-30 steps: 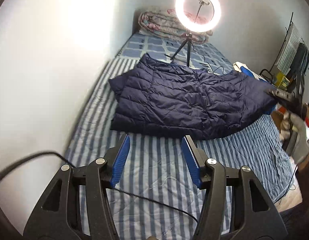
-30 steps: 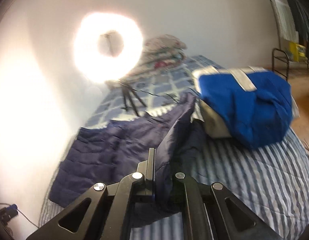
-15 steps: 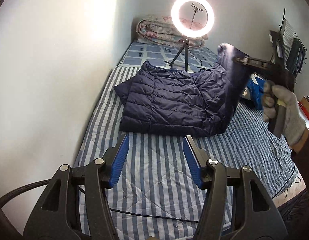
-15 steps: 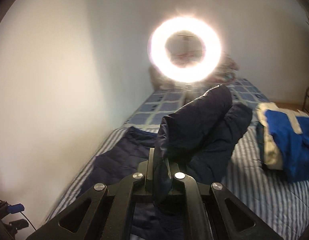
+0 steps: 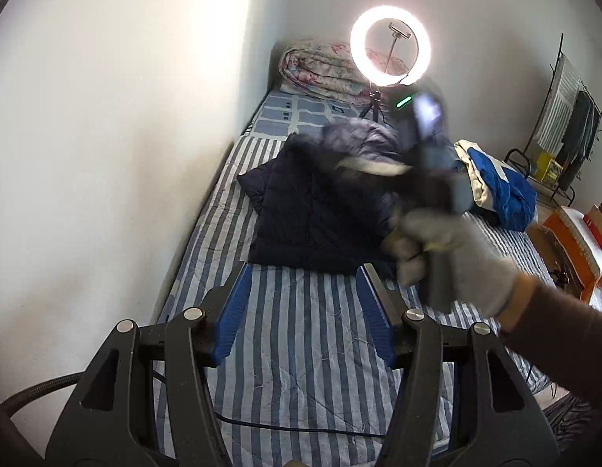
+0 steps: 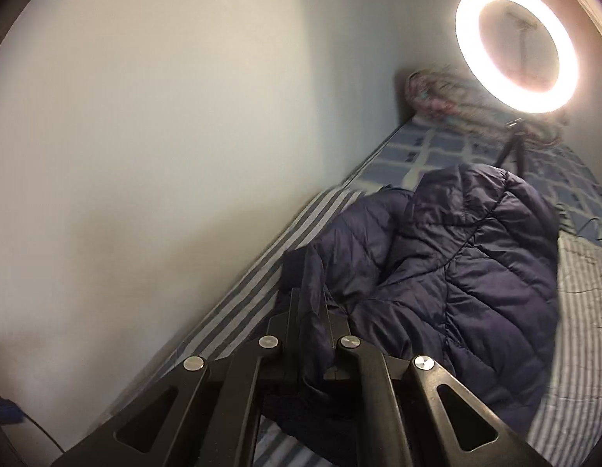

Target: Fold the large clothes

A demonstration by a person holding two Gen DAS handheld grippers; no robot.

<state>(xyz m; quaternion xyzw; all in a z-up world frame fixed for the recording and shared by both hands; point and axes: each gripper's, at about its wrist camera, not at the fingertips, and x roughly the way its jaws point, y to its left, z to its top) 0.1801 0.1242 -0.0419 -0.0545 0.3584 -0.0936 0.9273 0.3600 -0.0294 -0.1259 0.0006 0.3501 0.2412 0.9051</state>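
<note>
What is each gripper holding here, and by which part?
The right gripper is shut on an edge of the navy puffer jacket; which part is unclear. The left gripper holds nothing.

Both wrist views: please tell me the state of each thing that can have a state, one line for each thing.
Navy puffer jacket: on the bed, partly folded, one edge lifted.
Right gripper: shut on the jacket's edge.
Left gripper: open, holding nothing, above the striped bedsheet.
Ring light: switched on.
Blue garment: bundled on the bed.
Floral quilt: rolled up.
</note>
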